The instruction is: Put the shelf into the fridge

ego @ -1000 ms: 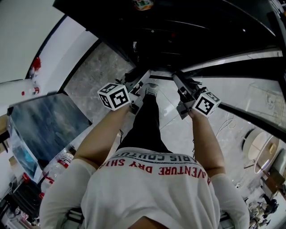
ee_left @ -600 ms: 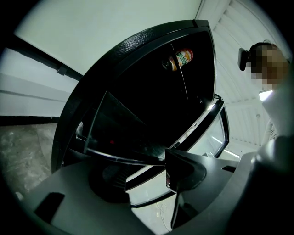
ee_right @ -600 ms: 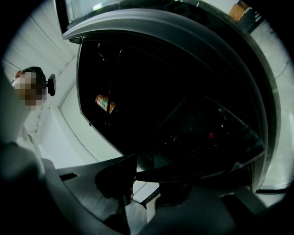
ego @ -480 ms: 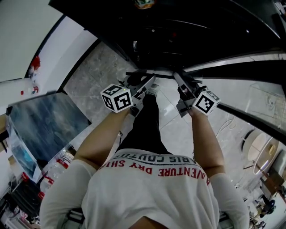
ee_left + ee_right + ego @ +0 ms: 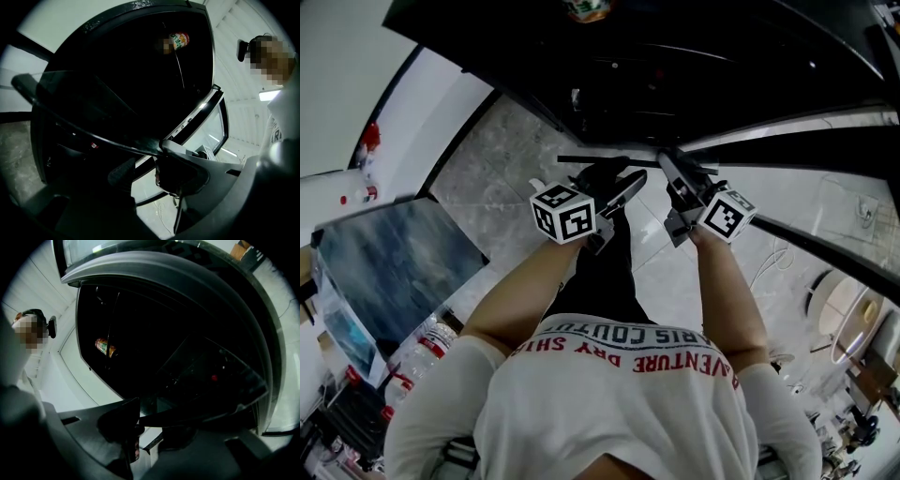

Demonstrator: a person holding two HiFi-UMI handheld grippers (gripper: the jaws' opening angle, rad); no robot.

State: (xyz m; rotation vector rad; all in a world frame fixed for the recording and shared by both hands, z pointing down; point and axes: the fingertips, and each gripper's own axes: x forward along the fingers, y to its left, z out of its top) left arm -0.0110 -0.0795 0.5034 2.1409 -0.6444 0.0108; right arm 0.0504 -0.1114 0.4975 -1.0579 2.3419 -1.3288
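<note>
Fig.: glass shelf, likely stiff, fragile: hold by its rim. Your R hand-held gripper, jaws just closing, clamps it; L hand-held gripper just opened, off the rim.

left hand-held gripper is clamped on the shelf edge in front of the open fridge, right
Not quite. The left hand-held gripper is open, not clamped. Its jaws have just been opening, nothing sits between them, and the edge of the shelf lies just past their tips, in front of the open fridge. The left gripper view shows it.
</note>
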